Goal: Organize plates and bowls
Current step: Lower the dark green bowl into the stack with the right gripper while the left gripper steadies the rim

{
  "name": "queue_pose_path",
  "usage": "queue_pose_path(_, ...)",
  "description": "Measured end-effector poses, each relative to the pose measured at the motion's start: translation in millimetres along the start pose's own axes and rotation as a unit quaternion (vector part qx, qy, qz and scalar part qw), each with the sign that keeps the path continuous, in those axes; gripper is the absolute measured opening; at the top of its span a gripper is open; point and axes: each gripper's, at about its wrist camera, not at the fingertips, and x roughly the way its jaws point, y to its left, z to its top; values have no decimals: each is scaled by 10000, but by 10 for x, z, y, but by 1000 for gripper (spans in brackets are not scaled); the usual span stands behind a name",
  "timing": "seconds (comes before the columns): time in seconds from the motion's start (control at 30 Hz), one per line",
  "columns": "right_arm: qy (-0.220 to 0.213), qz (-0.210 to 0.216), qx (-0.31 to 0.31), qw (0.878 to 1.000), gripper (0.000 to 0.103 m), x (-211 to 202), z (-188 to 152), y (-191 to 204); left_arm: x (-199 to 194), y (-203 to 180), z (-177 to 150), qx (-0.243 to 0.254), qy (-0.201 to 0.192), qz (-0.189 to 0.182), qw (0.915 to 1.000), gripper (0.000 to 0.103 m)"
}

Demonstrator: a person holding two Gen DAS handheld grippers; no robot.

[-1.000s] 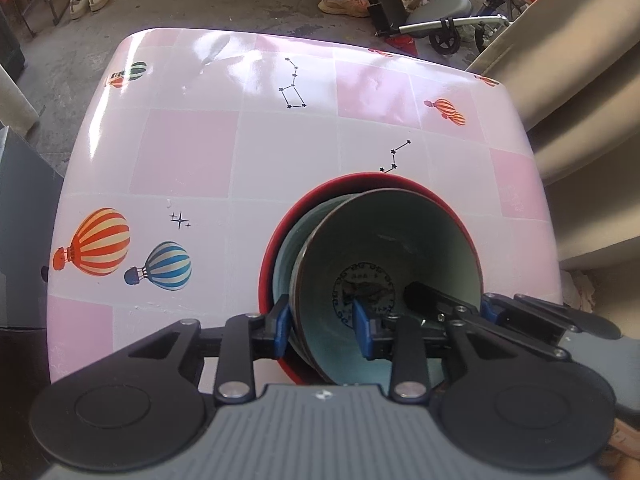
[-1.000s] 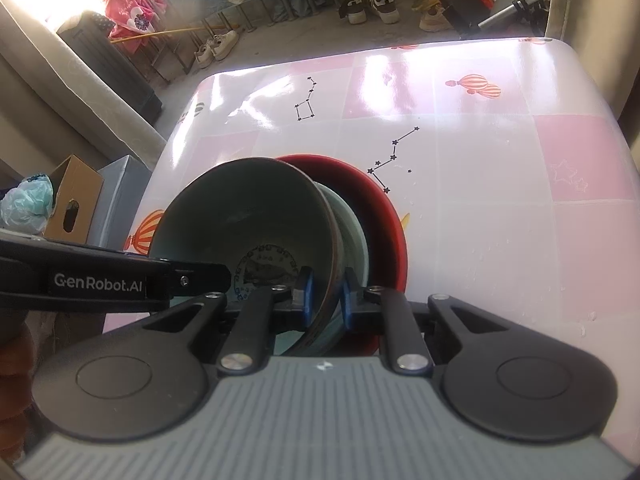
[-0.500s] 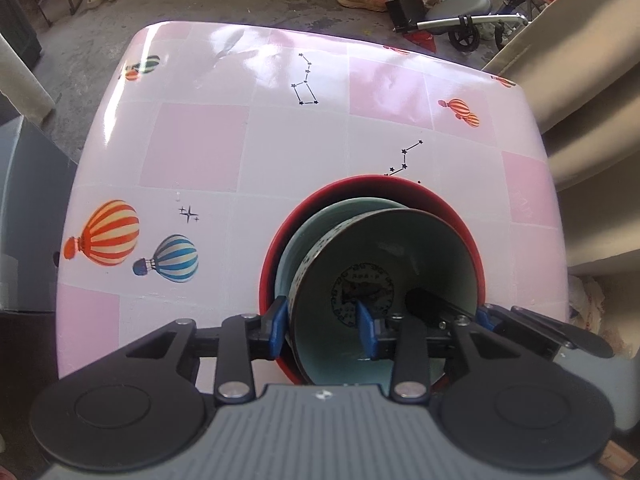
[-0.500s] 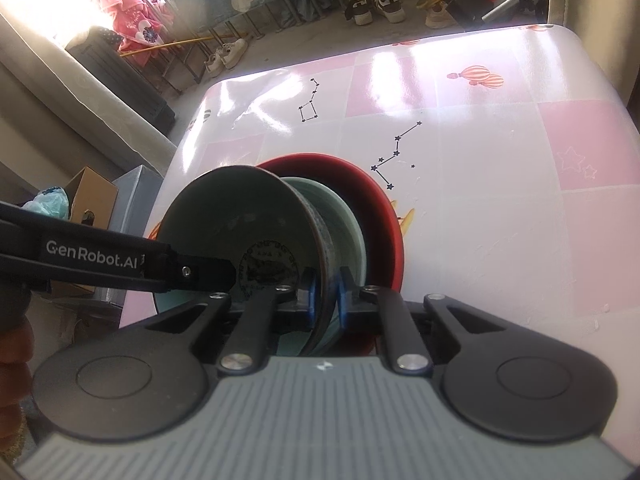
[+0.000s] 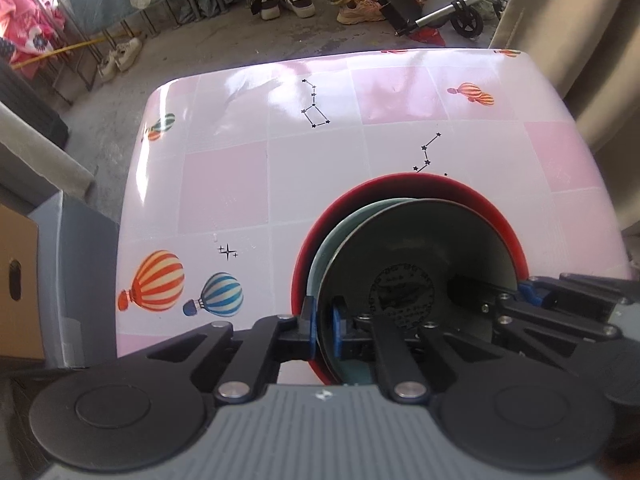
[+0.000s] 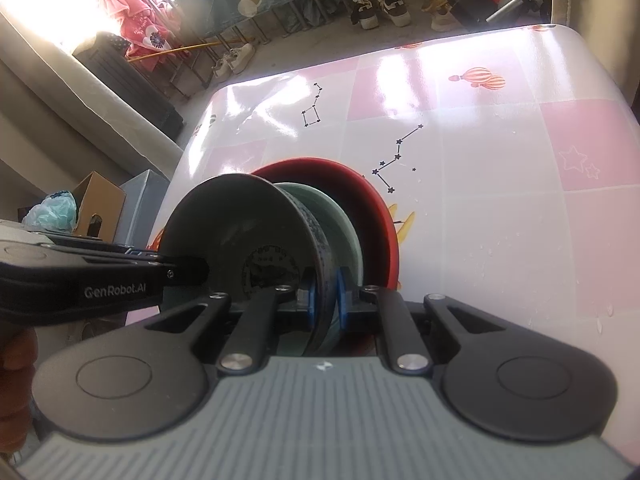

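A red plate (image 5: 400, 184) lies on the pink balloon-print table (image 5: 280, 160), and a pale green bowl (image 5: 356, 214) rests in it. Above that sits a dark green bowl (image 5: 420, 248) with a round black print inside. My left gripper (image 5: 323, 328) is closing its jaws, and its blue pads now pinch this top bowl's left rim. Over on the bowl's right side, my right gripper (image 6: 326, 302) is shut on the patterned rim of the same bowl (image 6: 240, 216). The red plate (image 6: 360, 184) and the pale green bowl (image 6: 340, 216) show behind it. Each gripper appears in the other's view.
A grey bin (image 5: 80, 280) and a cardboard box (image 6: 100, 208) stand off the table's left edge. Shoes (image 5: 284, 0) and a scooter (image 5: 452, 4) lie on the floor beyond the far edge. Beige cushions (image 5: 580, 40) rise at the right.
The left gripper's jaws have gone from a wide spread to a narrow pinch on the top bowl's left rim, and its view has swung. The right gripper still holds the rim.
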Motion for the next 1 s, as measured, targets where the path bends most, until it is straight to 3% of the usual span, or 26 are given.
queue_pose_path(0.33, 91, -16, -52, 9999, 8, 2, 15, 47, -18, -15, -69, 415, -66, 29, 9991, 9)
queue_pose_path(0.73, 148, -144, -84, 9998, 8, 9, 46, 118, -43, 91, -52, 230, 35, -363, 9991, 14)
queue_pose_path(1.0, 316, -337, -123, 9989, 12, 53, 91, 232, -146, 156, -75, 150, -204, -497, 9984, 17)
